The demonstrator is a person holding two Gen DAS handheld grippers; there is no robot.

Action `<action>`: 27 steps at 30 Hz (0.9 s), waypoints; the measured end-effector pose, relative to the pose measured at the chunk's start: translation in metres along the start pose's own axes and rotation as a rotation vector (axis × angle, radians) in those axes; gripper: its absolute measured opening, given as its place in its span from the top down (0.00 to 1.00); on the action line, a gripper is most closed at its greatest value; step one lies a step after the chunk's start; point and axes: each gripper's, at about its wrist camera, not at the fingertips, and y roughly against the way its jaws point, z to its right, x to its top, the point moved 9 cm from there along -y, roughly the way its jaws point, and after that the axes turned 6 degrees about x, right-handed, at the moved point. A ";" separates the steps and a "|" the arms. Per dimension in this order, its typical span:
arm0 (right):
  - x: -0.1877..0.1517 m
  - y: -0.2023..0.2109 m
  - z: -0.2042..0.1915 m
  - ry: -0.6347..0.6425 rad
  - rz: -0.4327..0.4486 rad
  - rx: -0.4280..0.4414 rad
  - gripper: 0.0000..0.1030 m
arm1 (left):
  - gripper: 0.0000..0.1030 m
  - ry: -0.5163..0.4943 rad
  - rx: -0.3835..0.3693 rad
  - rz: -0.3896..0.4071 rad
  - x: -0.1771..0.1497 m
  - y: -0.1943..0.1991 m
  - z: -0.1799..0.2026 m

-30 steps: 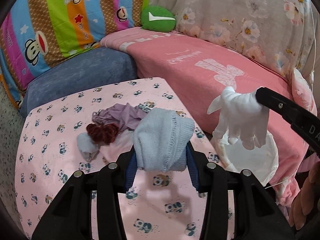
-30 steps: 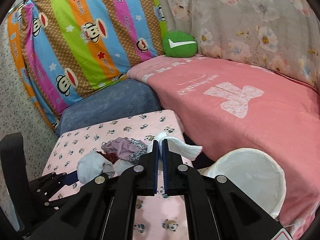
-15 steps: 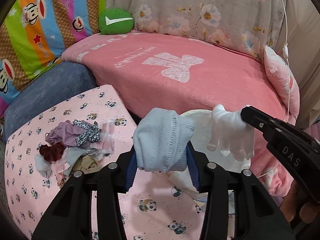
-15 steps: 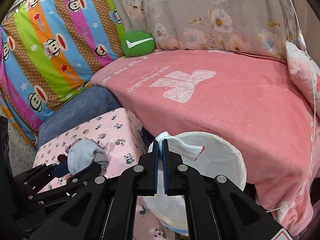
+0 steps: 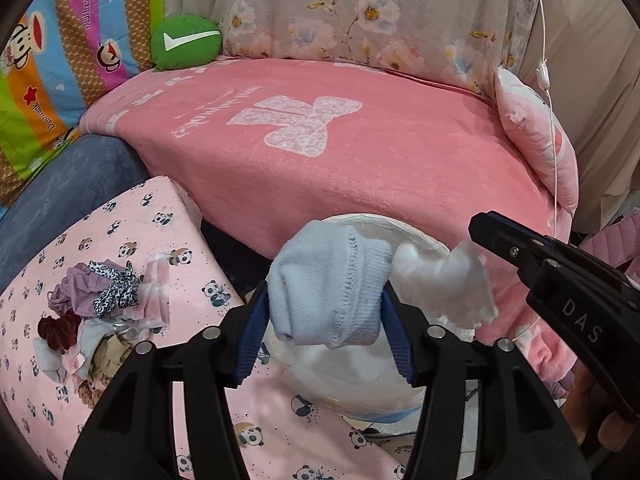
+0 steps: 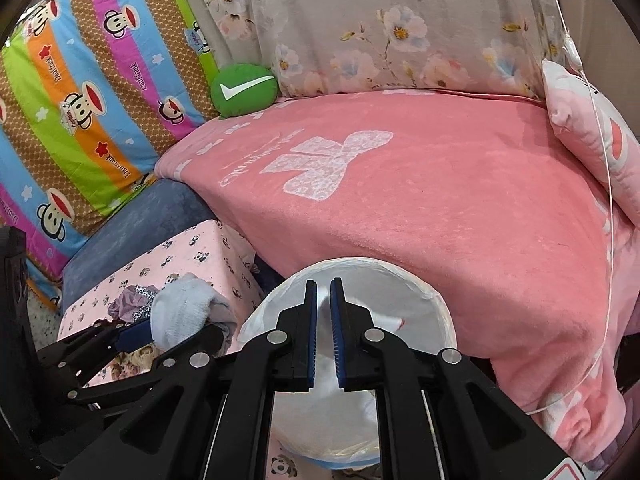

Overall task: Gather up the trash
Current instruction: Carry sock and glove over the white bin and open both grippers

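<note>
1. A pale blue knitted sock (image 5: 330, 294) sits bunched between the blue pads of the left gripper (image 5: 325, 312), over the near rim of a round white bin lined with a white bag (image 6: 420, 292); this gripper's jaws have just been opening, and the sock is between them with the pads at its sides.
2. A white fabric glove (image 5: 444, 286) is blurred in the air over the bin's mouth, just below the tip of the right gripper (image 6: 324, 320).
3. The right gripper's jaws have just been opening and stand slightly parted, with a narrow gap; the white glove shows through that gap, and whether the pads touch it I cannot tell.
4. The bin stands between a pink panda-print cloth surface (image 5: 132, 216) and a pink blanket-covered sofa seat (image 5: 360, 160).
5. On the panda cloth lies a heap of small items (image 5: 92, 320): purple fabric, a leopard-print scrap, a dark red scrunchie.
6. A green round cushion with a white tick (image 5: 185, 41) rests at the sofa's back.
</note>
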 end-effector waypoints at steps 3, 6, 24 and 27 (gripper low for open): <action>0.003 0.002 0.005 -0.003 0.010 -0.018 0.84 | 0.28 -0.012 0.020 0.022 0.002 0.002 0.003; 0.003 0.006 0.008 -0.012 0.019 -0.024 0.79 | 0.22 -0.009 0.026 0.034 0.005 0.003 0.002; 0.003 0.020 0.001 -0.018 0.047 -0.024 0.62 | 0.19 0.038 0.027 0.061 0.004 0.019 -0.017; 0.003 0.023 -0.004 -0.016 0.052 -0.017 0.58 | 0.19 0.048 0.027 0.070 0.001 0.026 -0.025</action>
